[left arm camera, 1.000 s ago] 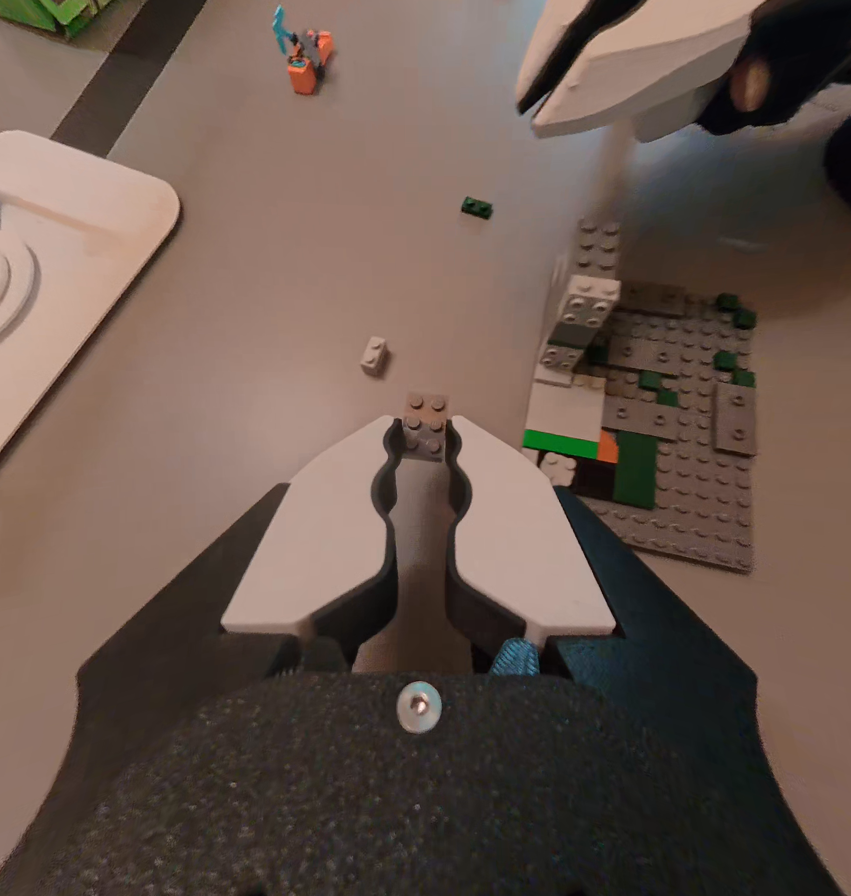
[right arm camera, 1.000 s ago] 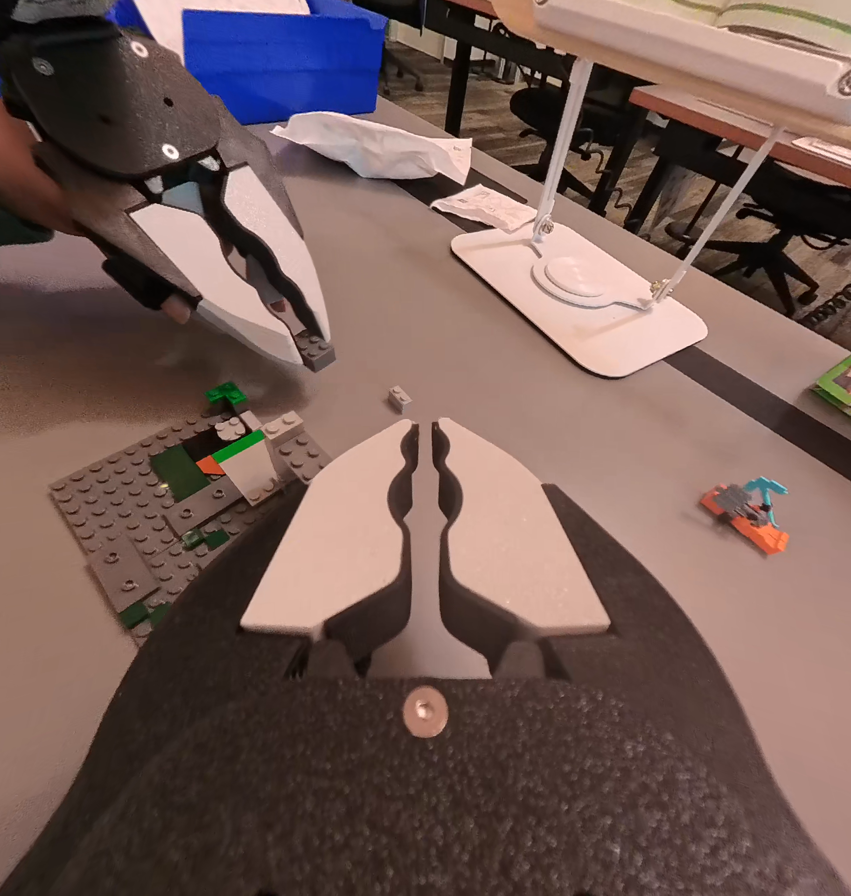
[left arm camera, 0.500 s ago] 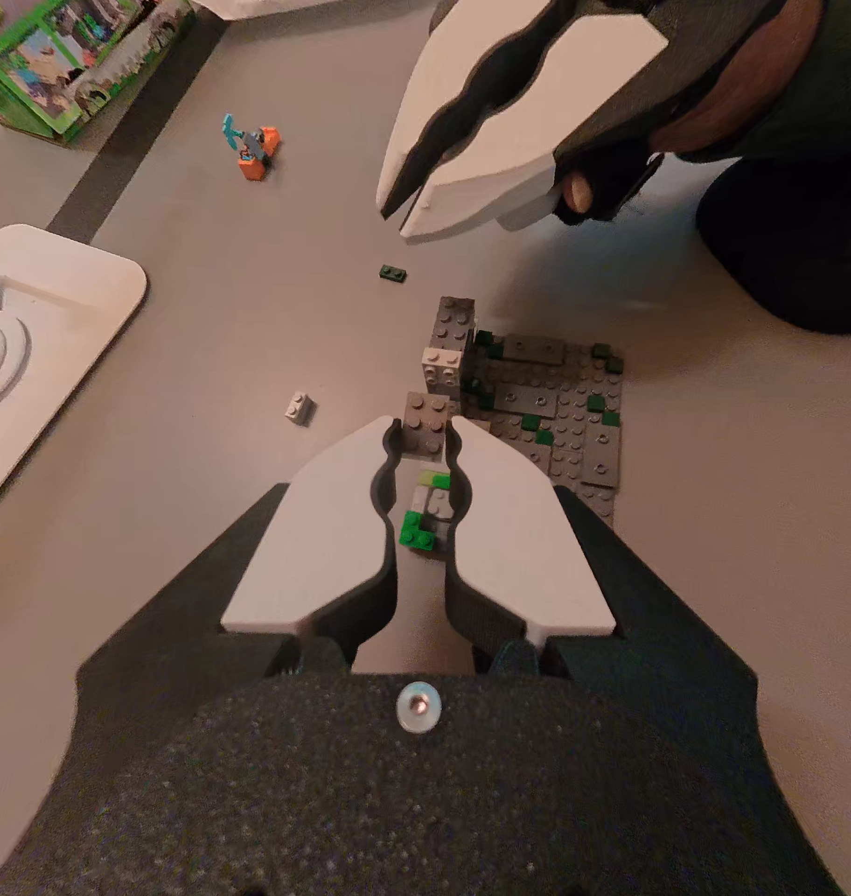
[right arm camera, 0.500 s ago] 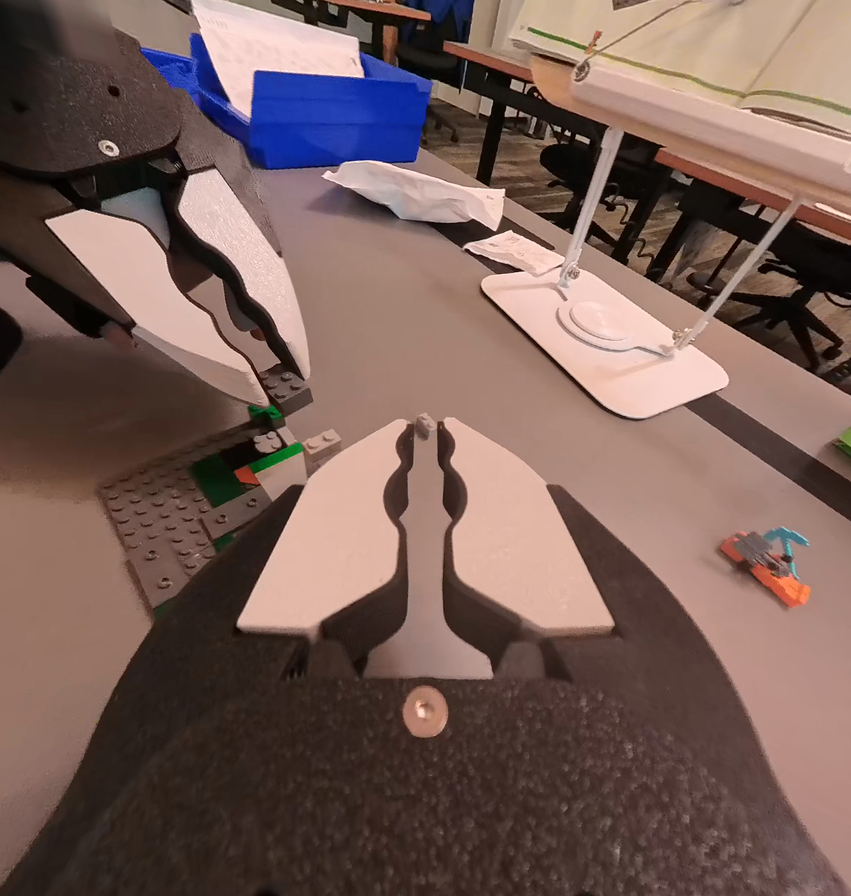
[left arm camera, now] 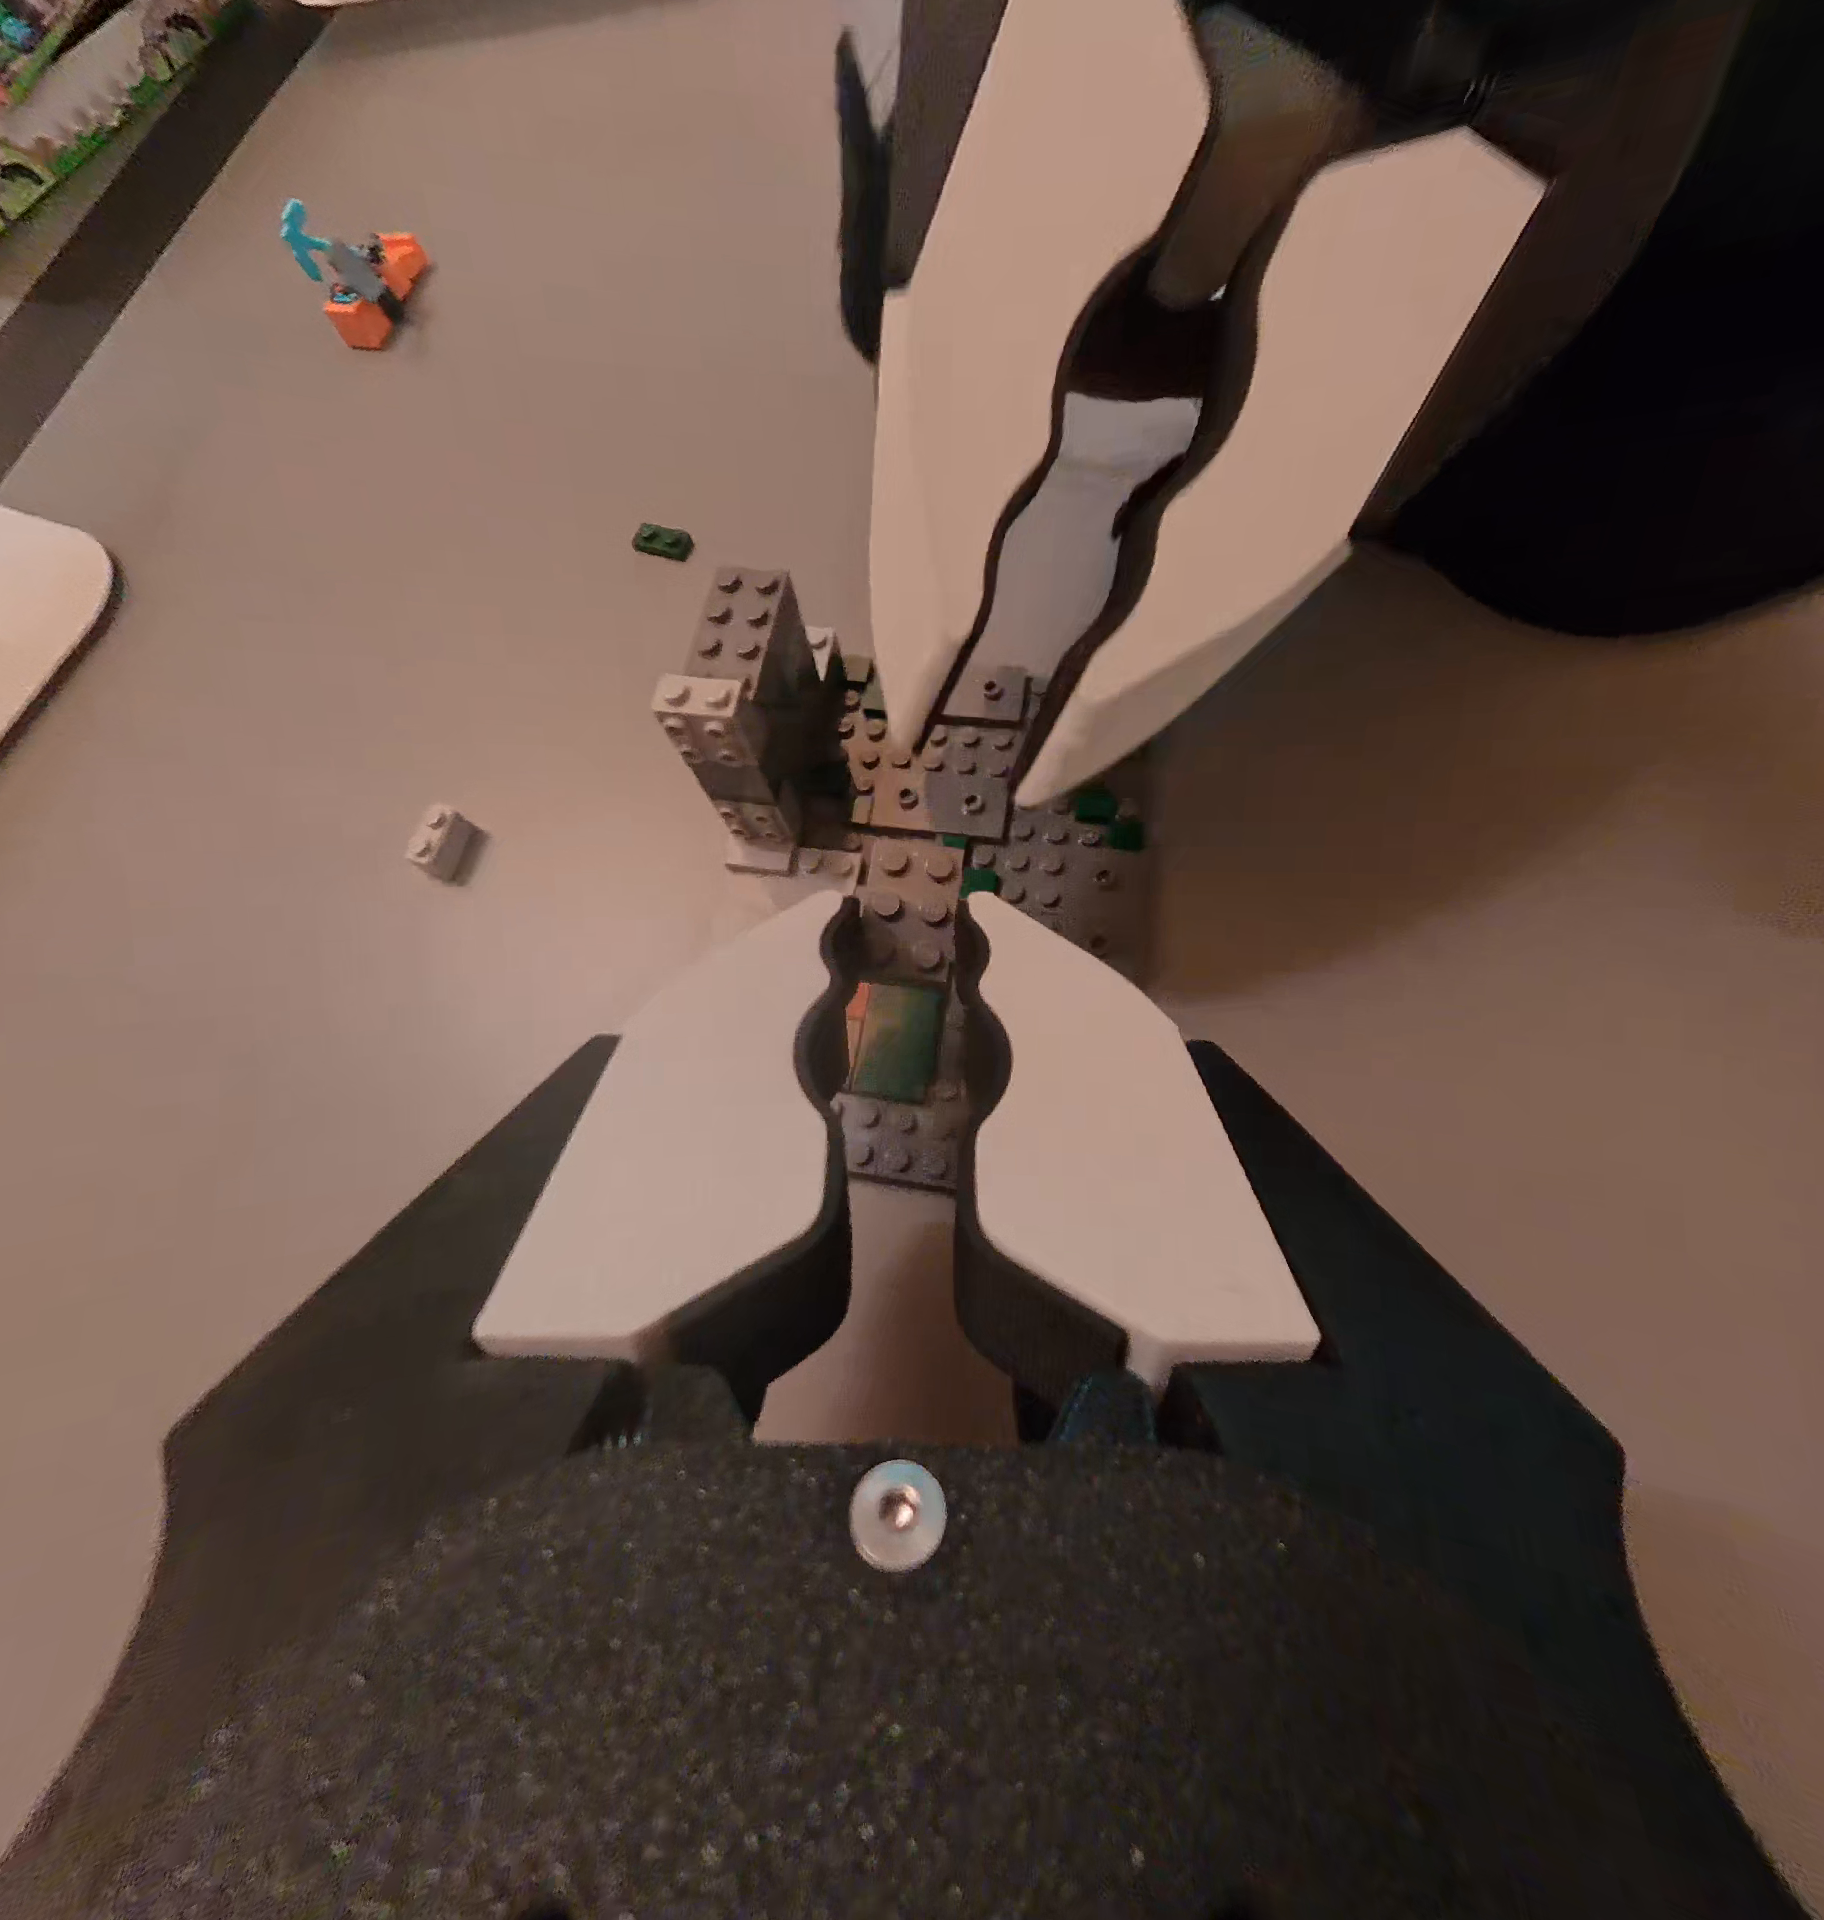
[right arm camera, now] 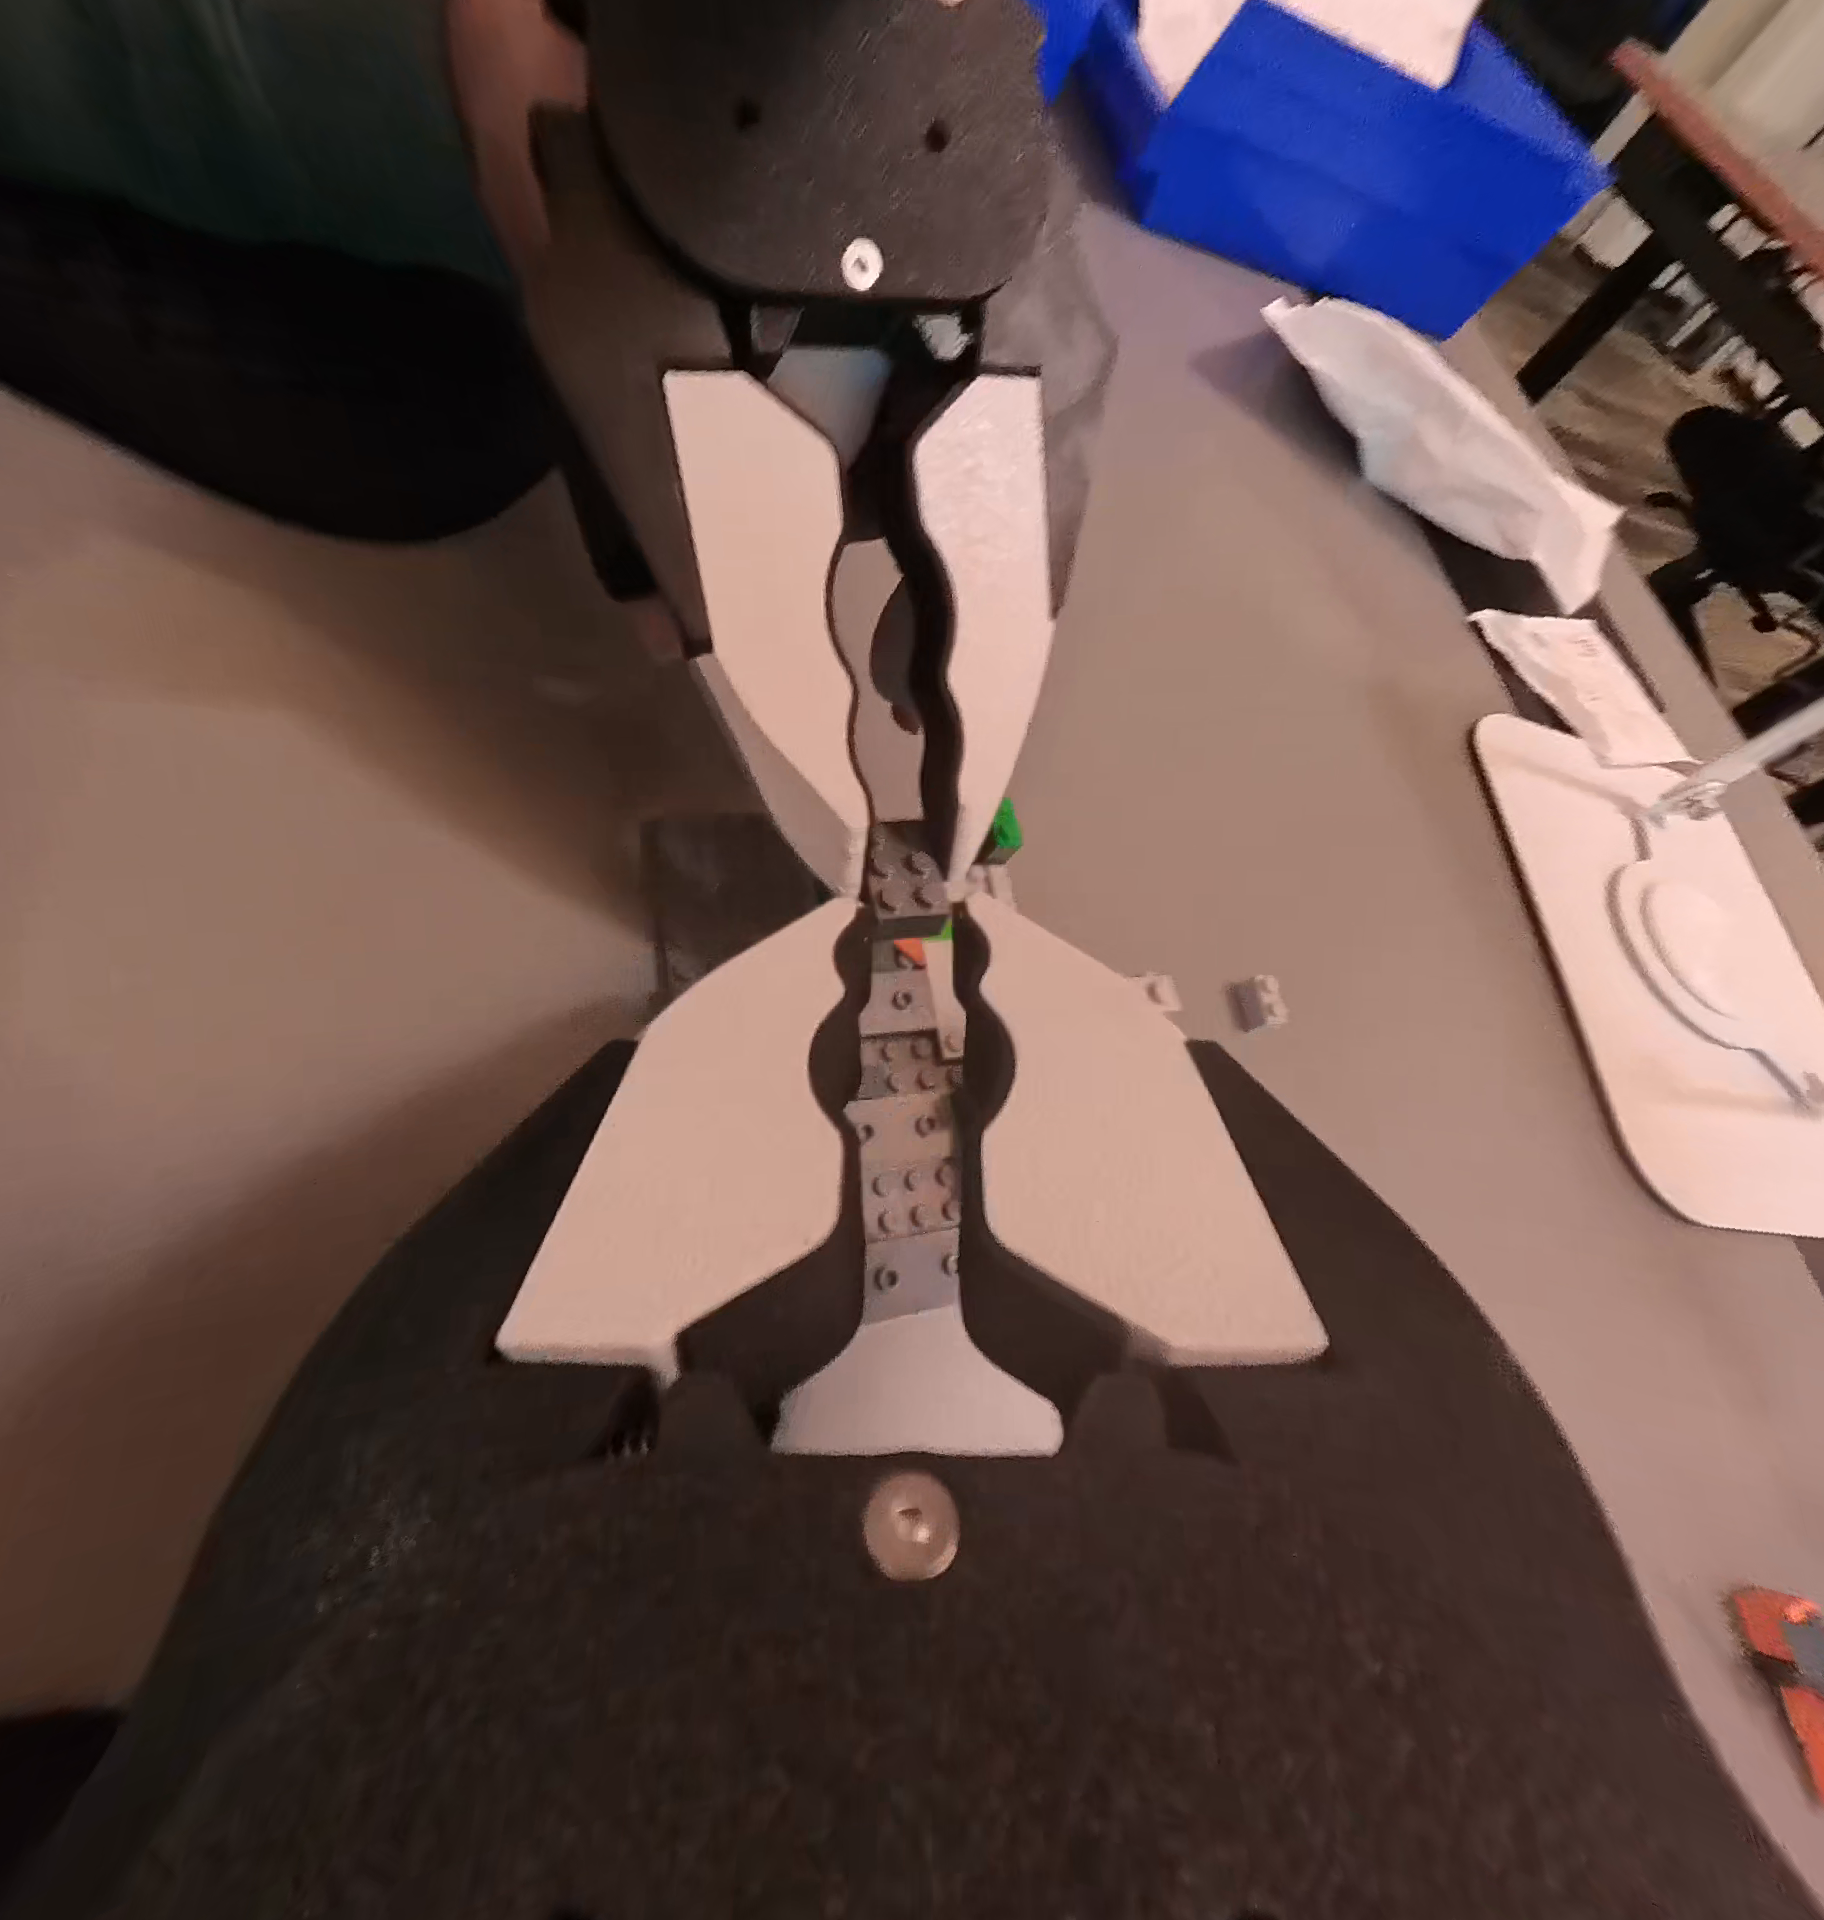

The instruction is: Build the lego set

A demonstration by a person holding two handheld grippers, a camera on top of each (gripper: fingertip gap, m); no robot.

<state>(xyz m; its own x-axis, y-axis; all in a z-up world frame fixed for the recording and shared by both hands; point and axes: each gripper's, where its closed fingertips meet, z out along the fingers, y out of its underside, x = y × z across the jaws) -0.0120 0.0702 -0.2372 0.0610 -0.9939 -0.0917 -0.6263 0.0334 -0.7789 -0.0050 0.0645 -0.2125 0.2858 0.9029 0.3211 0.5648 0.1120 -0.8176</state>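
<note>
The dark grey brick (left arm camera: 908, 914) sits pinched at the very tips of the left gripper (left arm camera: 906, 920), studs up, held out over the baseplate (left arm camera: 1079, 883) so it can be lowered onto the build without the wide fingers fouling the pieces around it. In the right wrist view the same brick (right arm camera: 903, 883) hangs just above the green and orange parts of the model, right where the two grippers meet.

The right gripper (left arm camera: 975, 774) comes in from the opposite side, its jaws spread a little and empty, with the tips down on or just over the flat grey plates; whether they actually touch cannot be told. My guess is that it is there to pin the baseplate down, since a light plate on a smooth table (left arm camera: 368, 675) would skid or tip when a brick is pressed on.

Beside the drop spot stands a grey tower (left arm camera: 731, 707) at the baseplate's edge, which leaves little room to that side.

Loose pieces lie apart, out of the way: a light grey brick (left arm camera: 446, 842), a small dark green plate (left arm camera: 664, 540), and farther off an orange figure (left arm camera: 362, 281). A white stand base (right arm camera: 1666, 987) sits well clear.
</note>
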